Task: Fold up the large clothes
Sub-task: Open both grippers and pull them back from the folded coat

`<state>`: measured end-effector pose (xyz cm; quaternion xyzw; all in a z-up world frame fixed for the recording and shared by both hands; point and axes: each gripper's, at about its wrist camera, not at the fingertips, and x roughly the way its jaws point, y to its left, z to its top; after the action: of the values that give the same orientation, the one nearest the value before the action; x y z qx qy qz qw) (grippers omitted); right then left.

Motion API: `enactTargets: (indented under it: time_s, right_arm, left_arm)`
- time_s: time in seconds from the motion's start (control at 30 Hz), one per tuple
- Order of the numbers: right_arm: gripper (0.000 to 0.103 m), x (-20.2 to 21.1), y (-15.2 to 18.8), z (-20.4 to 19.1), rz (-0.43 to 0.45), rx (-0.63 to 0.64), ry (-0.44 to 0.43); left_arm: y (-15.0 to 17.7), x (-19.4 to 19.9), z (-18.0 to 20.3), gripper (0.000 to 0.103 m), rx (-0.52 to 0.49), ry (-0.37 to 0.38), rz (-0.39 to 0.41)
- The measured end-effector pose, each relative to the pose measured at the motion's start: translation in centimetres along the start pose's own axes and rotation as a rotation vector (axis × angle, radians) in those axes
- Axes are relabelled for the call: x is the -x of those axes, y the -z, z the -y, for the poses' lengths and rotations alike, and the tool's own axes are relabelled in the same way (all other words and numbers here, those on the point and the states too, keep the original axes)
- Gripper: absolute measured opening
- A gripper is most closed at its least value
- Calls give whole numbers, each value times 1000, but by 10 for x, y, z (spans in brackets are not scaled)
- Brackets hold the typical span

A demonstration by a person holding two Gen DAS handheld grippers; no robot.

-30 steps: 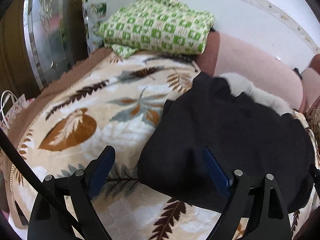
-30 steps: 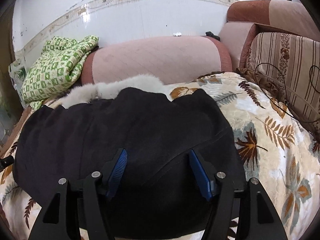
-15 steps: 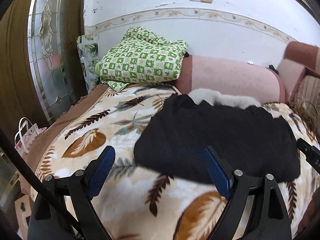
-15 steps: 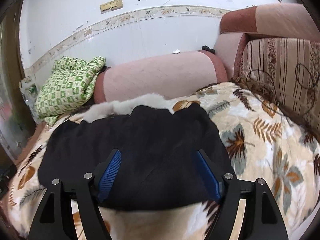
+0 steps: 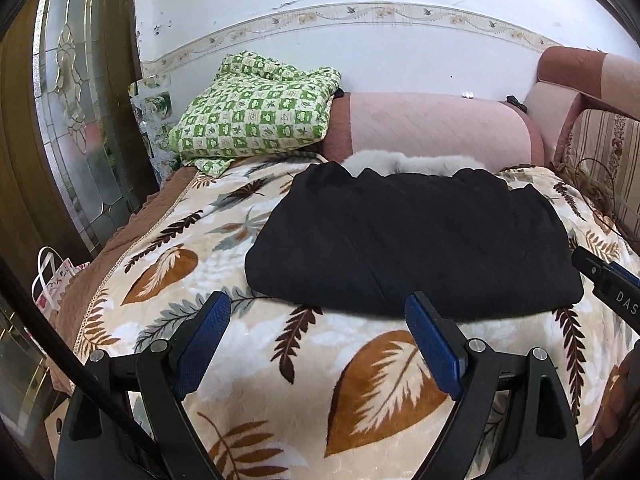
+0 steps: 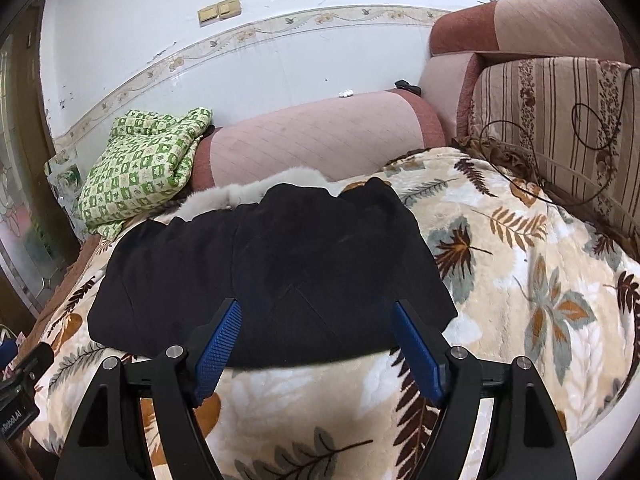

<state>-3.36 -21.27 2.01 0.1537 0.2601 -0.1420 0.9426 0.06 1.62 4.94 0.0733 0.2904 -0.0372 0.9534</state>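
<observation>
A black coat (image 5: 412, 240) (image 6: 276, 272) lies folded into a flat bundle on the leaf-print blanket (image 5: 372, 364) (image 6: 532, 276). Its grey fur collar (image 5: 400, 160) (image 6: 256, 192) shows at the far edge. My left gripper (image 5: 316, 316) stands open over the blanket, short of the coat's near edge, with nothing between its fingers. My right gripper (image 6: 316, 320) is open too, its blue pads (image 6: 416, 352) in front of the coat's near edge without touching it. The right gripper's tip (image 5: 604, 284) shows at the right of the left wrist view.
A green checked quilt (image 5: 256, 116) (image 6: 140, 160) is piled at the far left on the pink sofa armrest (image 5: 436, 128) (image 6: 320, 136). A striped cushion (image 6: 560, 120) with a thin black cable lines the right side. A glass door (image 5: 76, 120) and a paper bag (image 5: 52, 284) stand at the left.
Both grippers have pulled back from the coat toward the near edge of the blanket and risen a little. The right gripper's jaws widened. The coat stays folded where it lay.
</observation>
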Motion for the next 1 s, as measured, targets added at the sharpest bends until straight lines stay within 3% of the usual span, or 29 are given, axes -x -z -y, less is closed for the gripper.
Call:
enactTargets:
  time_s: [1.0]
  right_arm:
    - [83,-44,31,-39,-125,169,31]
  left_arm:
    - [26,-78,-32,88,113,36,-202]
